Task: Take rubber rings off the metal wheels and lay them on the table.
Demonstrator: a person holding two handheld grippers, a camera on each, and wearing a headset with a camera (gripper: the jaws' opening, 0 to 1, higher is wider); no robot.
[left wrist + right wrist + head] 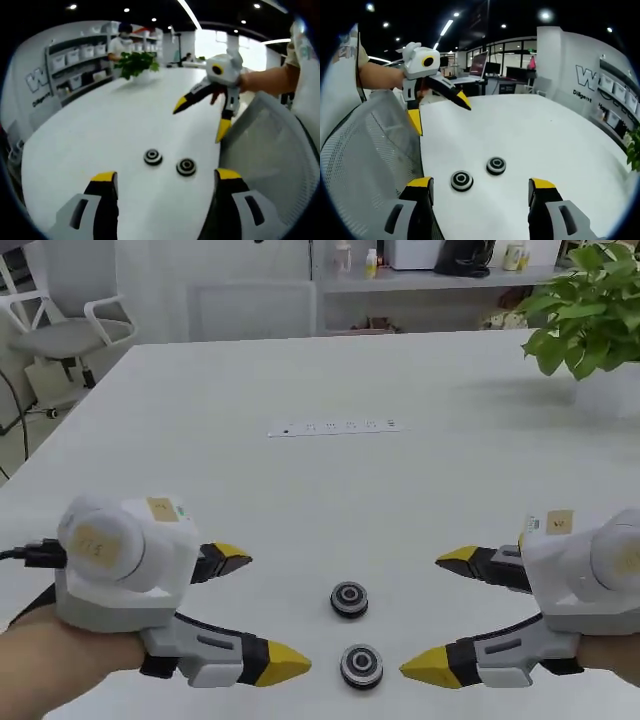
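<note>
Two wheels between parted tongs

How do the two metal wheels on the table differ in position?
The near wheel lies between the lower jaw tips of the left gripper and the right gripper; the far wheel lies farther up the table. The far wheel sits slightly left of the near wheel in the head view. Both lie flat, apart, dark rings on, touched by neither gripper.
</note>
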